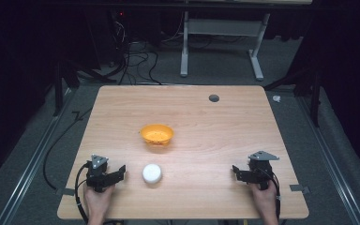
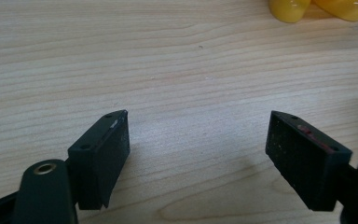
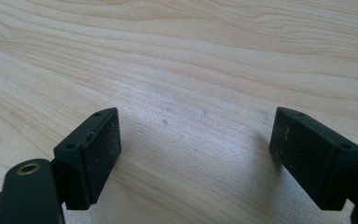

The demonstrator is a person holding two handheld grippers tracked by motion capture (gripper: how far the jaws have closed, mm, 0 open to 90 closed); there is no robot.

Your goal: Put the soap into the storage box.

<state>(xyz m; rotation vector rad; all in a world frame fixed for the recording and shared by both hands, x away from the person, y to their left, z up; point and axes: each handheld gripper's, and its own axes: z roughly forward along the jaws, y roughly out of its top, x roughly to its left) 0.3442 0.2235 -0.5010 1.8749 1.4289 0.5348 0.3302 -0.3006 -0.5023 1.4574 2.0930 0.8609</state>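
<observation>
Here the white lid point(image 1: 152, 173) lies just right of the left tool point(image 1: 117, 174), whose jaws gape wide, gripping nothing.

white round lid point(image 1: 152, 173) flat on table, near left gripper point(image 1: 120, 172)

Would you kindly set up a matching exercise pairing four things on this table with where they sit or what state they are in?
Things:
1. orange bowl
2. white round object
3. left gripper
4. dark round hole

Descriptions:
A. far right part of the tabletop
B. near edge, jaws open and empty
C. middle of the table
D. just right of the left gripper

Pairs: 1-C, 2-D, 3-B, 4-A
</observation>
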